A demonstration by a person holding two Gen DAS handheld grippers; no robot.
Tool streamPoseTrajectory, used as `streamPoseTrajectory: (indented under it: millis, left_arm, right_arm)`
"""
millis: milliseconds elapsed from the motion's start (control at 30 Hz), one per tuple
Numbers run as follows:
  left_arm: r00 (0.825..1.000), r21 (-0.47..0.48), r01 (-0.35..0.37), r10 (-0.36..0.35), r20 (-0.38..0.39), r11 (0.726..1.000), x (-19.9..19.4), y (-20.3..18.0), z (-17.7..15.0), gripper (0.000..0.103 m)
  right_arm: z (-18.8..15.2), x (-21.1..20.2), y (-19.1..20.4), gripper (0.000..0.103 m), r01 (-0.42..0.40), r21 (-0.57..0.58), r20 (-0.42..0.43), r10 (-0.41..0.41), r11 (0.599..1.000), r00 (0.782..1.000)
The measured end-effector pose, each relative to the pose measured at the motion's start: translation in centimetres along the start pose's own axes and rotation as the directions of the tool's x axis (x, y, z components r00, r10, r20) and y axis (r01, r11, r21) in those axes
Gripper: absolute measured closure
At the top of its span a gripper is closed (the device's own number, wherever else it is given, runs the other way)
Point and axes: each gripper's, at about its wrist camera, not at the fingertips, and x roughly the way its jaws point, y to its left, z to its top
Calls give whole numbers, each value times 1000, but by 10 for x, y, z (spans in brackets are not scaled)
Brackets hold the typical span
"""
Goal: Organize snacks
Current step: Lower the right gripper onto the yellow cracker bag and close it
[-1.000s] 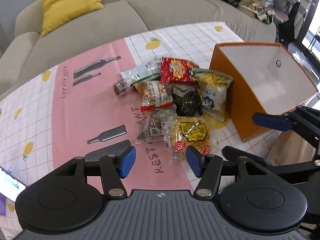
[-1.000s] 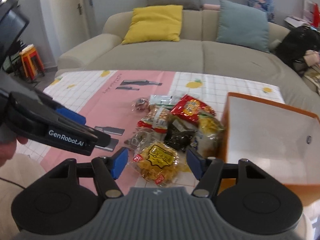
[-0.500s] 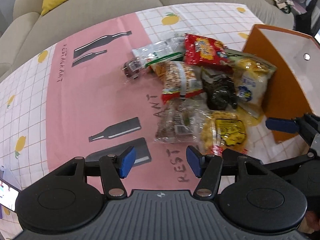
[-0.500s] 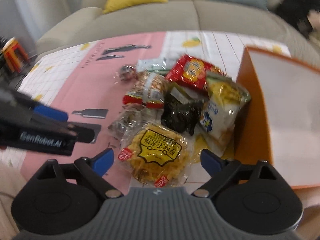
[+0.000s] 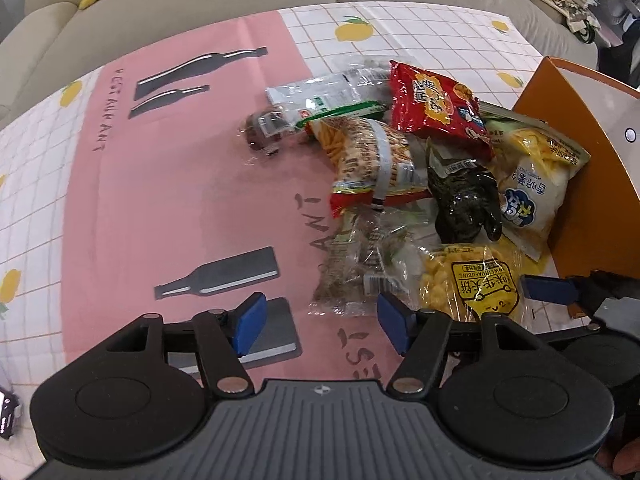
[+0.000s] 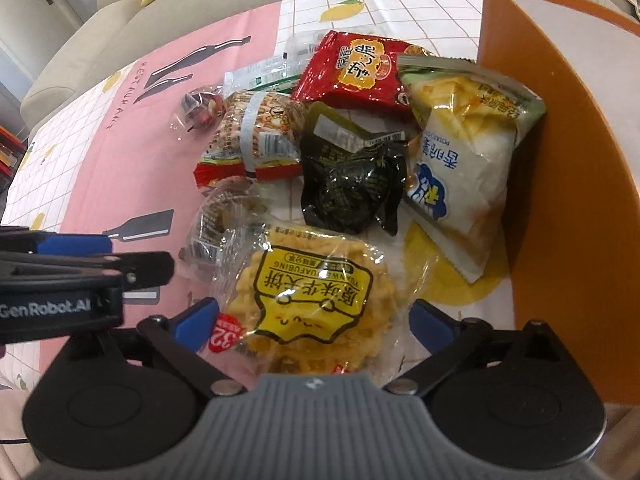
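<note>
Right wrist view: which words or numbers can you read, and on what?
"GenRobot.AI": side of the black left gripper.
"32": red sticker on the round yellow crispy cake packet.
"YUWEIHUAFUBING", uncertain, upside down: same packet's yellow label.
"RESTAURANT", blurred: pink and white checked tablecloth.
Chinese print on the other packets: too blurred to read.

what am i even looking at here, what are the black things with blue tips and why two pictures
Those are two hand-held grabbing tools, one in each of a person's hands, each carrying a camera that looks along its blue-tipped fingers. One picture is from the left tool, the other from the right tool. Below lies a pink and white tablecloth with a heap of snack packets beside an orange box. The right tool's fingers stand wide on either side of the yellow round cake packet, not pressing it. The left tool's jaws are opening near a clear packet. Neither holds anything.
</note>
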Motion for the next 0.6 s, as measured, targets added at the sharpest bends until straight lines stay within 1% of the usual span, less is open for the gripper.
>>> streamPoseTrajectory:
  millis: [133,233,300,400,533,600]
  left_arm:
    - [999,-40,45,-44,21,998,8,1,3,21]
    - [996,-96,80,-77,33,992,16,4,7,20]
    - [997,-117,76,-73,36,990,22,4,9,20]
    - [998,-108,65,-62,30,992,31,0,10,20]
    - [997,-127,73,-71,16,989,41,-2,9,24]
    - [998,-116,56,-53,33,992,42,-6,8,25]
  right_arm:
    - [0,-2,1,16,54,-71,24,-52,996,998]
    - [-1,-4,1,16,88,-126,44,-83,988,996]
    - [-2,-4,1,16,89,-140,46,-83,986,995]
    - [-2,-2,-2,17,77,-136,40,-72,988,997]
    - [-3,-1,-3,19,71,-134,41,-66,988,997]
    - [-3,0,-3,20,71,-136,43,-66,988,997]
